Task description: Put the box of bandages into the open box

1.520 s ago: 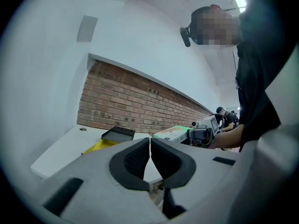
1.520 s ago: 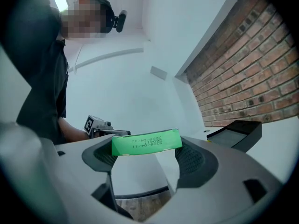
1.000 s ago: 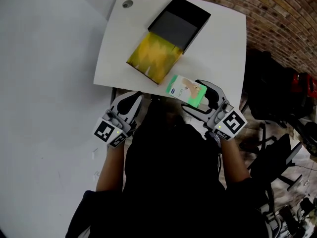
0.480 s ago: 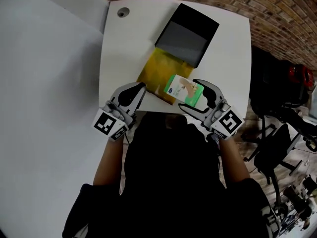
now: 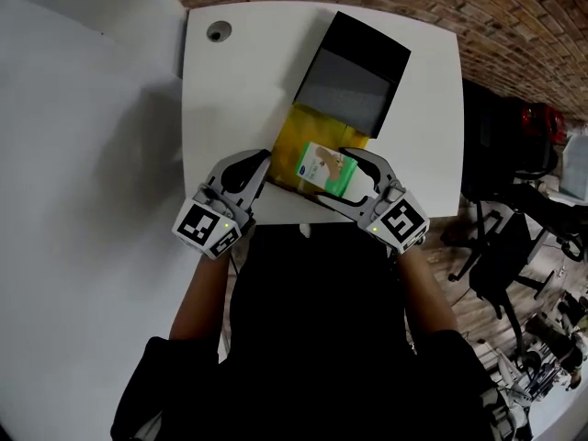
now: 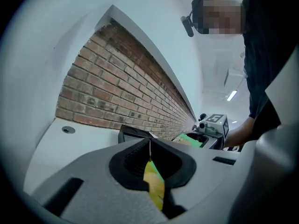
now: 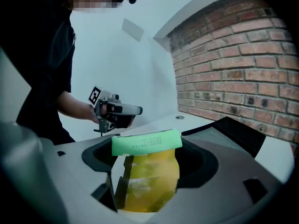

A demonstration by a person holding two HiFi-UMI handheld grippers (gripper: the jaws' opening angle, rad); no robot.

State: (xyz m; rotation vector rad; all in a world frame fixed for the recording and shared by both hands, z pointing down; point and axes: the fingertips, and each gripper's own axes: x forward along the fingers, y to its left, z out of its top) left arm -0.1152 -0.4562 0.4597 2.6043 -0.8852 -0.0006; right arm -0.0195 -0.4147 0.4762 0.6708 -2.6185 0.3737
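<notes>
Box of bandages (image 5: pixel 325 165): pinched between the 2 jaws of the right hand-held gripper (image 5: pixel 333 175), over the near end of the open box's yellow half. I cannot tell whether it touches the lining.
Open box (image 5: pixel 366 42): lies on the white desk (image 5: pixel 234 95). Its black half, with a grey inner face, is on the far side, and its yellow half is toward the person.
Left hand-held gripper (image 5: pixel 265 166): just left of the open box's yellow half, jaw tips pressed together with nothing between them.
Head view only: the whole layout shows from above. A round grommet (image 5: pixel 215 32) sits at the desk corner far left of the open box, and the brick wall (image 5: pixel 514 16) runs behind it.
Right gripper view only: the carton's green end panel faces the camera and yellow shows under it between the jaws. The left hand-held gripper is seen from the side past the open box.
Left gripper view only: a thin yellow sliver shows in the gap under the closed tips. The right hand-held gripper stands beyond the open box's black edge.
Writing: the carton's top carries a dark oval logo and a pale strip picture. Its green end has 1 line of small print. Neither is readable. Each gripper's marker cube (image 5: pixel 400 221) bears black-and-white squares.
Arms: 2 bare forearms (image 5: pixel 432 292) reach forward from a dark top, 1 on each side of the open box's near end.
</notes>
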